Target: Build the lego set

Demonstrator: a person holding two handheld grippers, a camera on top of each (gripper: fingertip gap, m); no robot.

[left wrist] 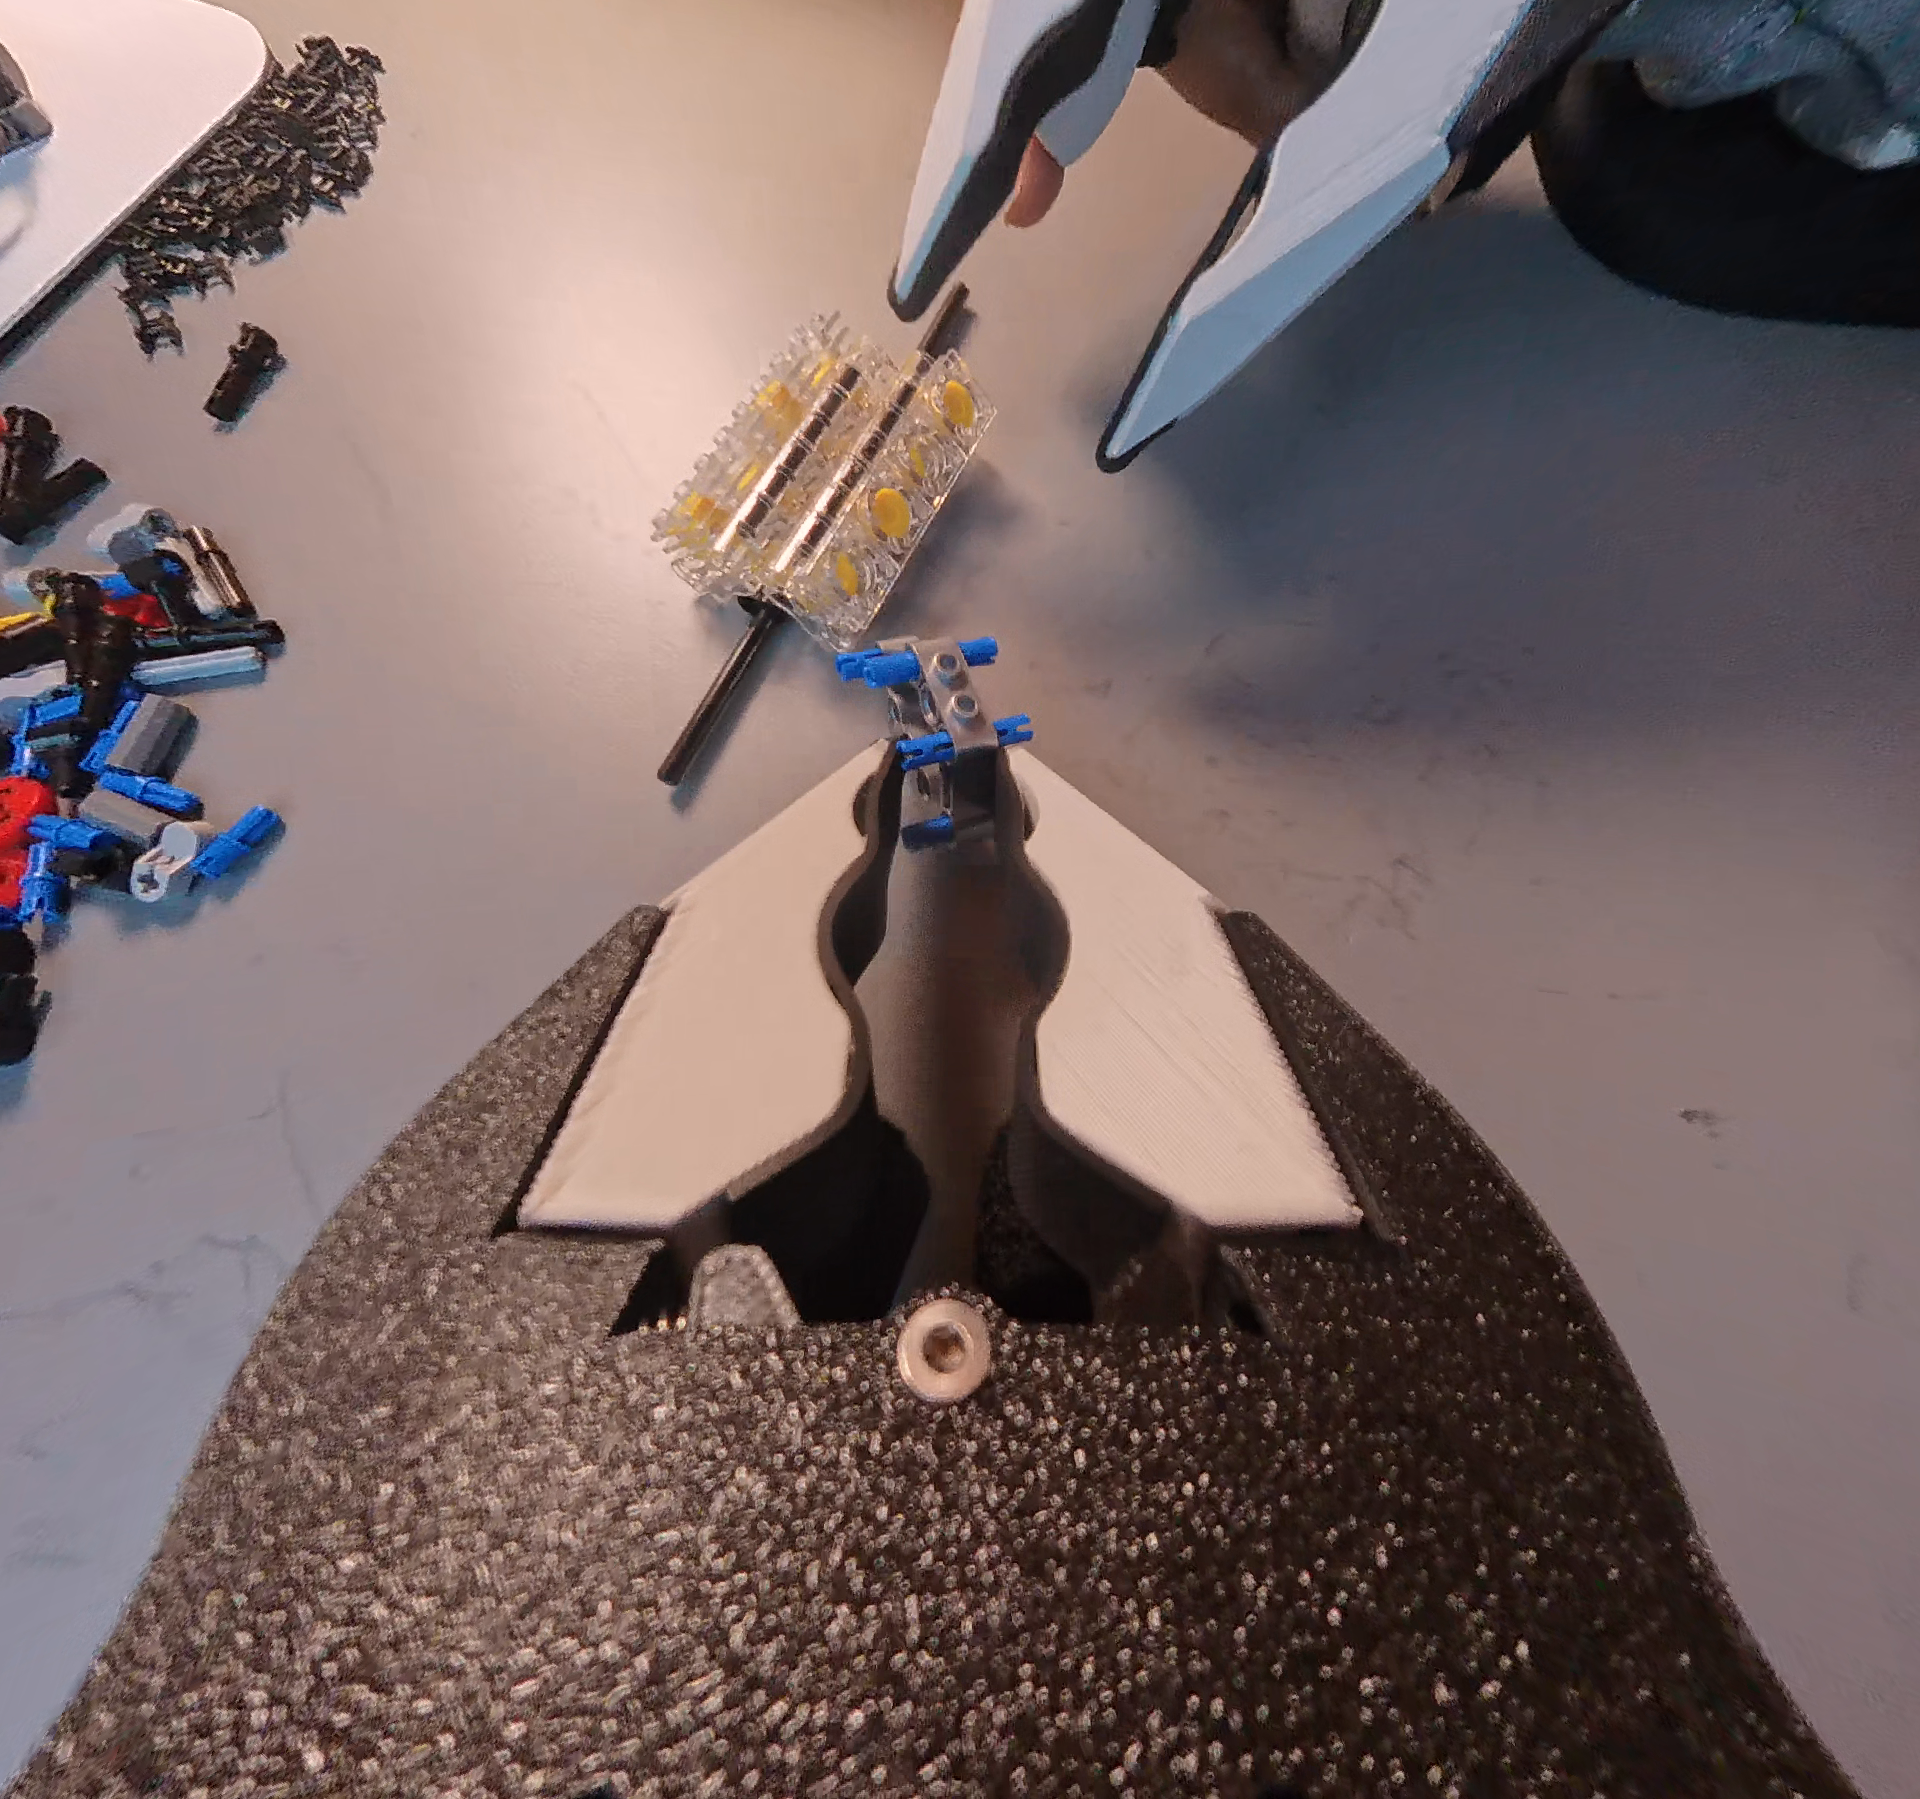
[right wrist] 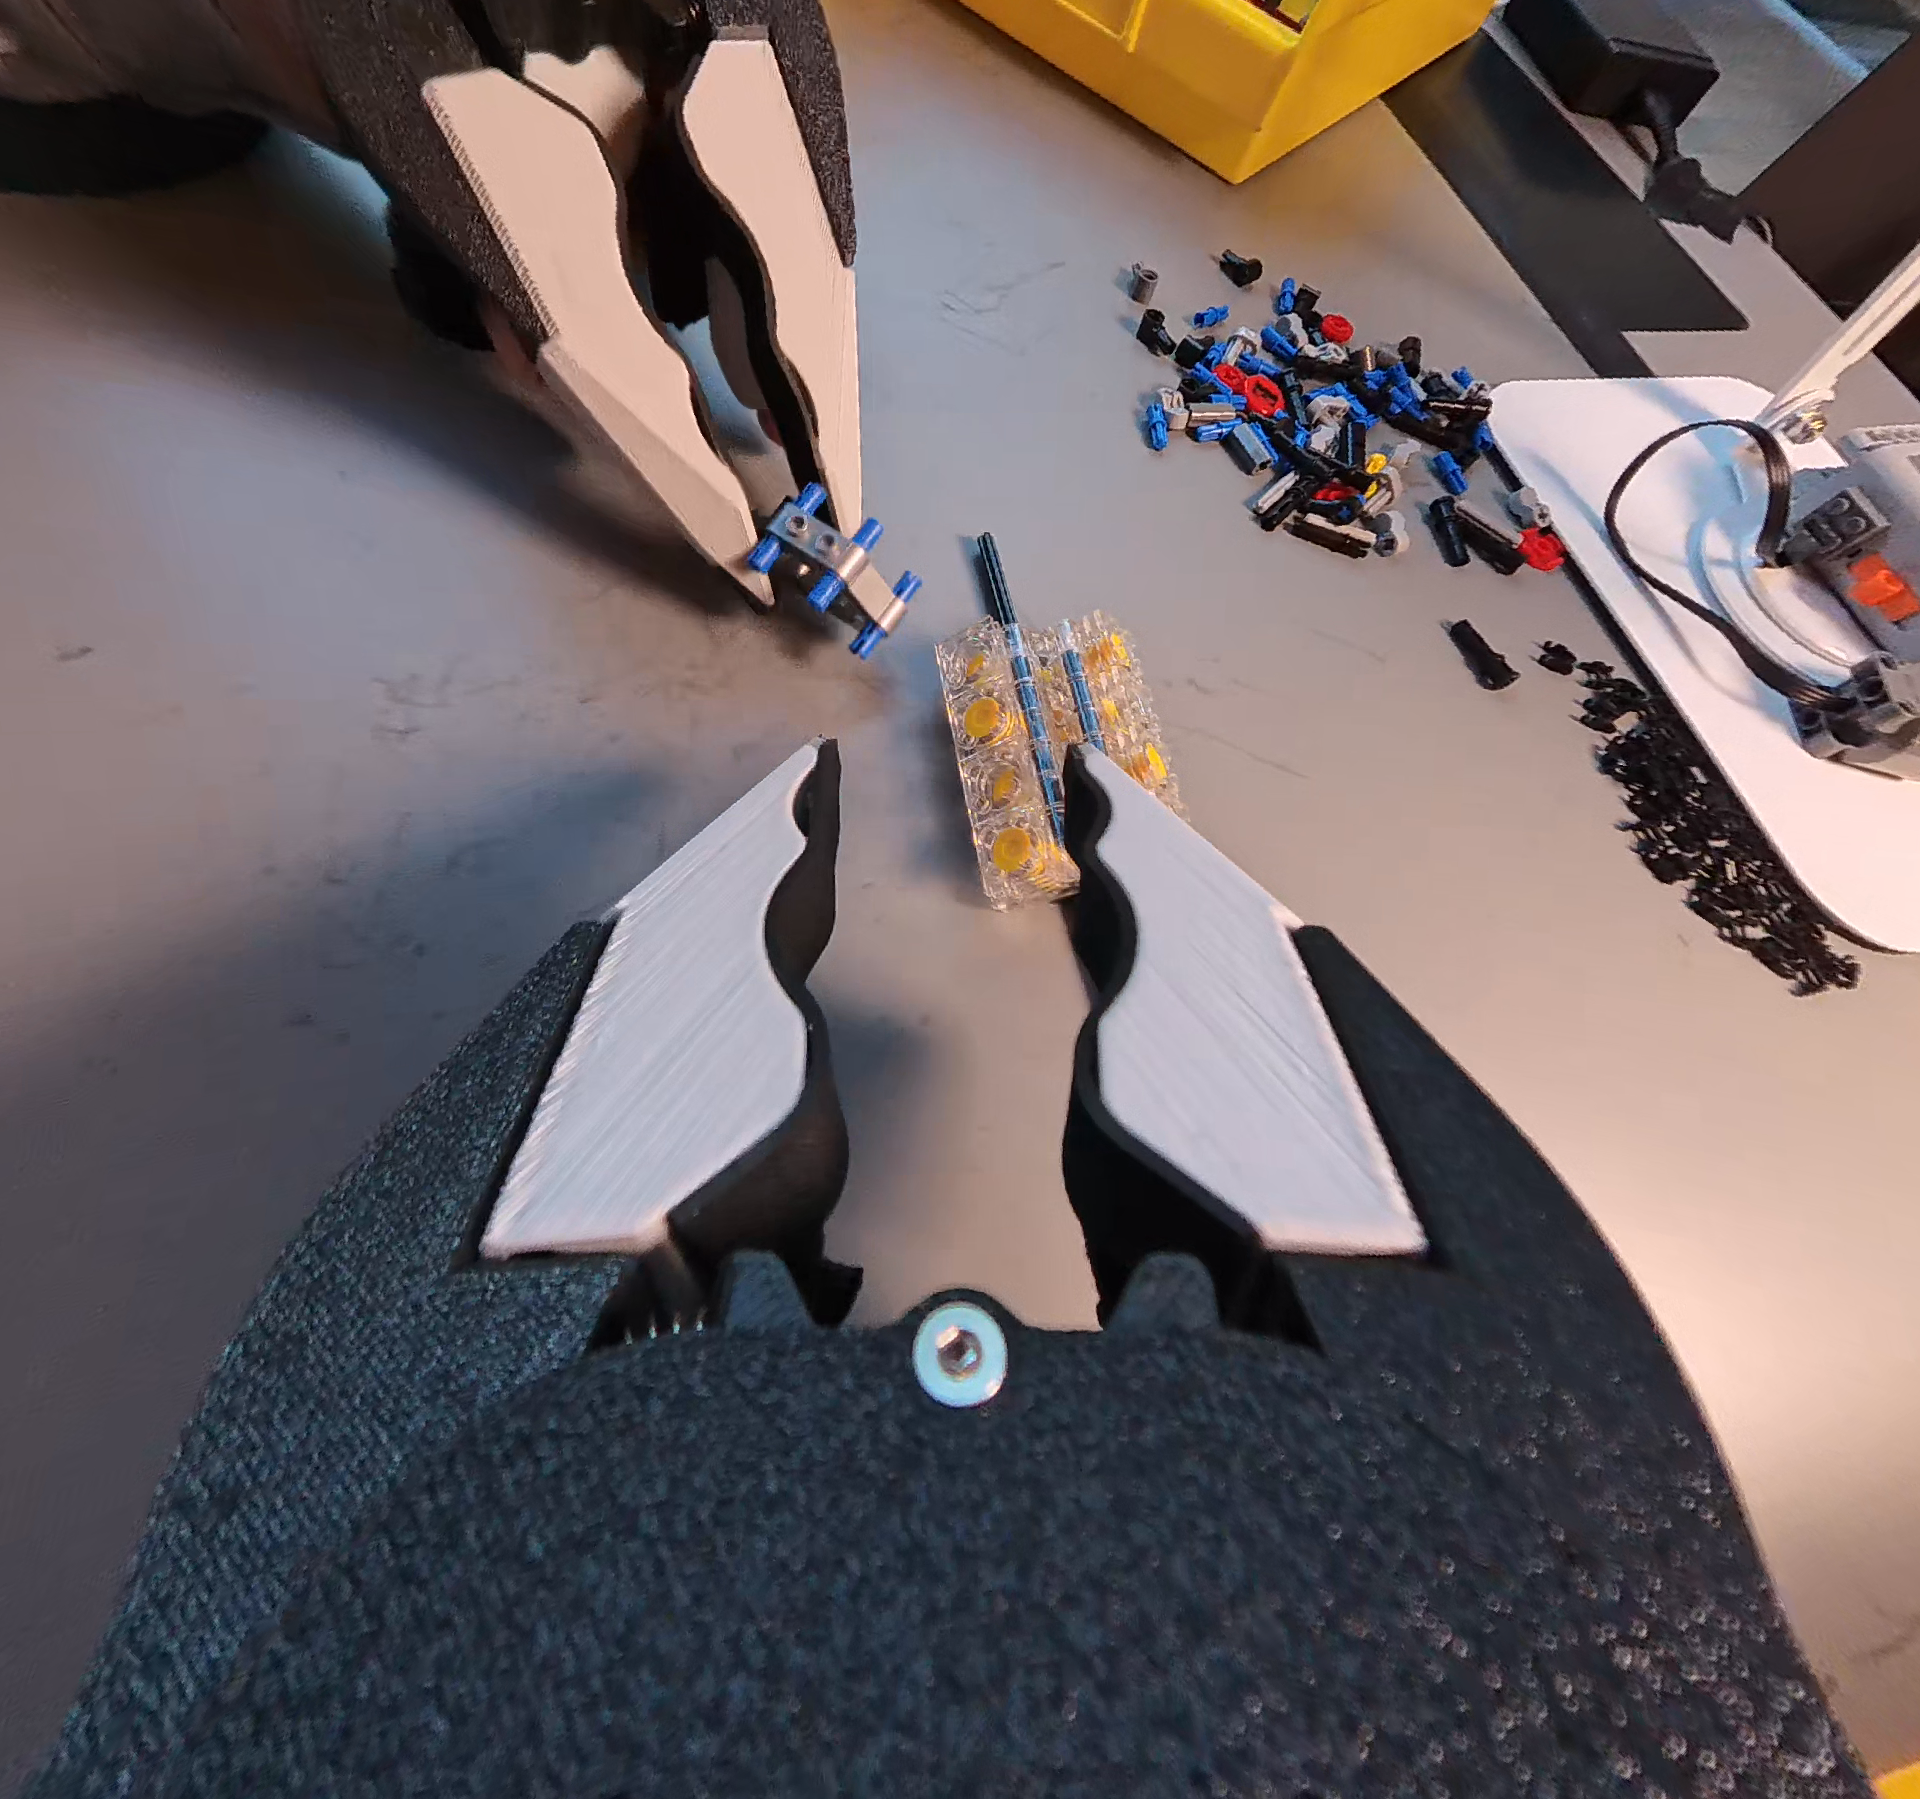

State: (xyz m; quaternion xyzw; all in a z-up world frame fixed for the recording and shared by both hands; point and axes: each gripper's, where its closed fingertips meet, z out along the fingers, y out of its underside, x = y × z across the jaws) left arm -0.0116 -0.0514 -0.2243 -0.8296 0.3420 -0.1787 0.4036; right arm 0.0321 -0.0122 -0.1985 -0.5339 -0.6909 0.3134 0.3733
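A grey table (right wrist: 312,814) carries a clear block (right wrist: 1049,762) on black axles, a heap of mixed parts (right wrist: 1340,430), black pins (right wrist: 1714,845), a white base (right wrist: 1662,544) and a yellow bin (right wrist: 1195,35).

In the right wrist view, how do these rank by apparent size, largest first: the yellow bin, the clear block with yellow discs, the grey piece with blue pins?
1. yellow bin, though cut off by the frame edge
2. clear block with yellow discs
3. grey piece with blue pins, held in the left gripper

The bin lies farthest, so its rank is safe.
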